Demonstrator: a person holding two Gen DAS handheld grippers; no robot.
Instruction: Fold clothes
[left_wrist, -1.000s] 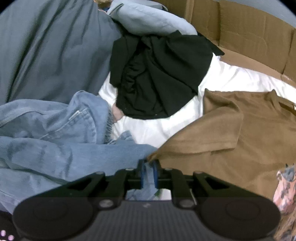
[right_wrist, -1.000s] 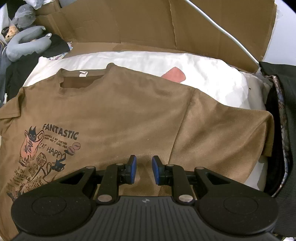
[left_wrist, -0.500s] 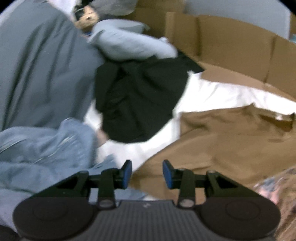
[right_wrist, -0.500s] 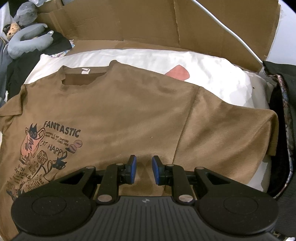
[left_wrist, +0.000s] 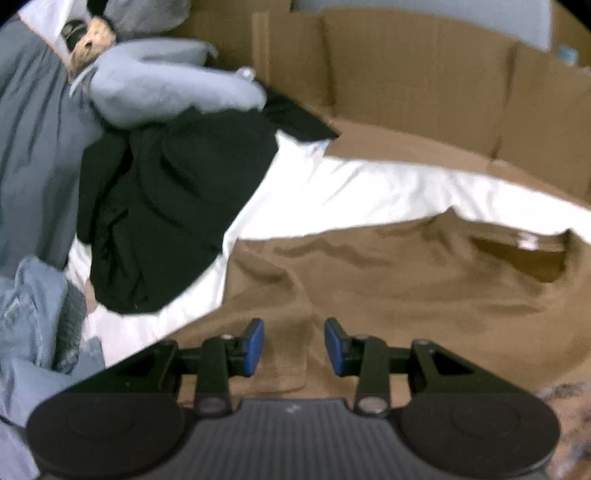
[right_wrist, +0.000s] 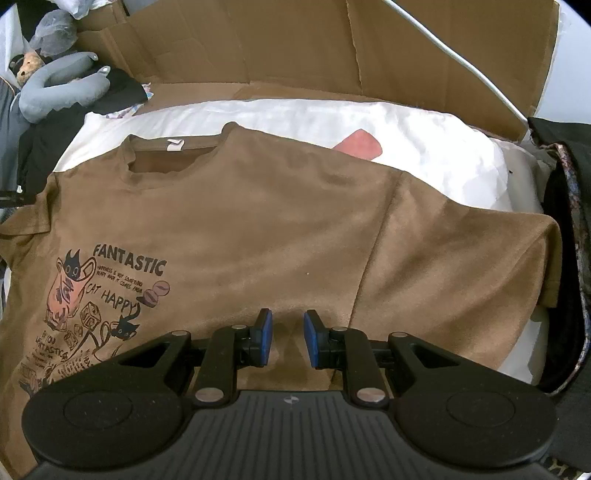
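The brown shirt (right_wrist: 266, 206) lies spread face up on the white bedding (right_wrist: 424, 147). Both grippers, left (left_wrist: 294, 347) and right (right_wrist: 288, 339), hover over it with fingers spread, pinching nothing. Spreading looks finished; next, pinch a sleeve edge to fold inward.

Matt, suede-like brown cloth T-shirt (right_wrist: 280, 221) under the right gripper's (right_wrist: 287, 339) smooth blue pads, white sheet (right_wrist: 424, 155) beyond, rough corrugated cardboard (right_wrist: 295, 44) behind, faded denim (left_wrist: 29, 332) left of the left gripper (left_wrist: 294, 347)
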